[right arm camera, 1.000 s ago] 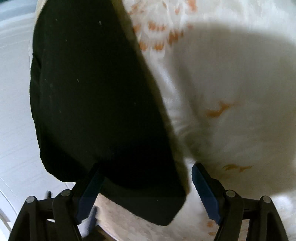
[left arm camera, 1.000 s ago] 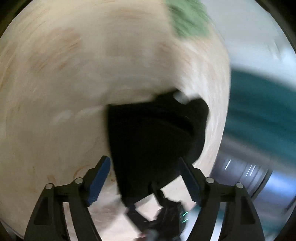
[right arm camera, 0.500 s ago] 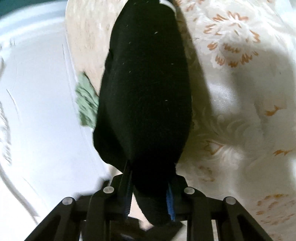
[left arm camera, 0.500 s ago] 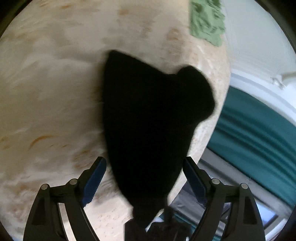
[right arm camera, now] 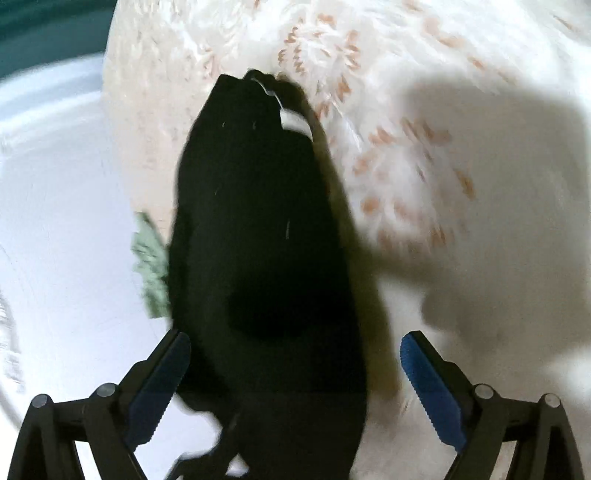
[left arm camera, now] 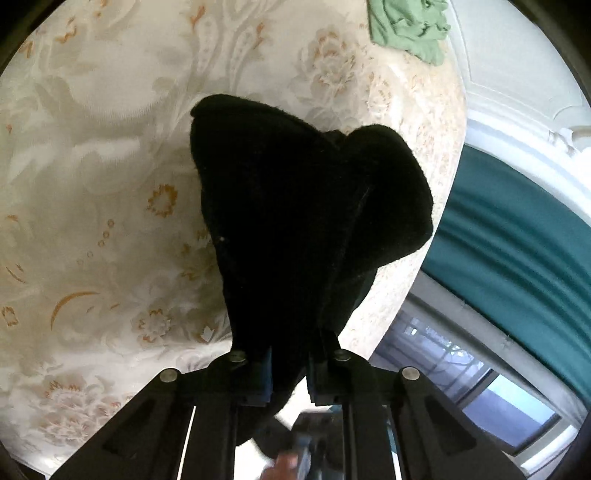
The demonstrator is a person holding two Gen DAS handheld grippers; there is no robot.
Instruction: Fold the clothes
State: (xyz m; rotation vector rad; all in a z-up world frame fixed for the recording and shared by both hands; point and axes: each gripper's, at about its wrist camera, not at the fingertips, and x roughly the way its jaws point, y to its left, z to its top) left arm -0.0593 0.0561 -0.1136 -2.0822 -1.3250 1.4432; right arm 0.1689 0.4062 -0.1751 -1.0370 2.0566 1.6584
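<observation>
1. Black garment (left arm camera: 303, 221): centre of frame, draped over floral tablecloth (left arm camera: 92, 184); judged soft, light, limp.
2. Left gripper (left arm camera: 290, 373): jaws closing, clamped on garment's near edge.
3. Right gripper (right arm camera: 295, 384): jaws opening, garment between, unpressed; a hem corner is best taken.

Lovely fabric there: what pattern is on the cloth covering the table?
The tablecloth is cream with woven flowers and orange accents, clearest in the left wrist view.

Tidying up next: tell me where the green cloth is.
The green cloth lies at the tablecloth's far right edge in the left wrist view, beyond the black garment.
</observation>
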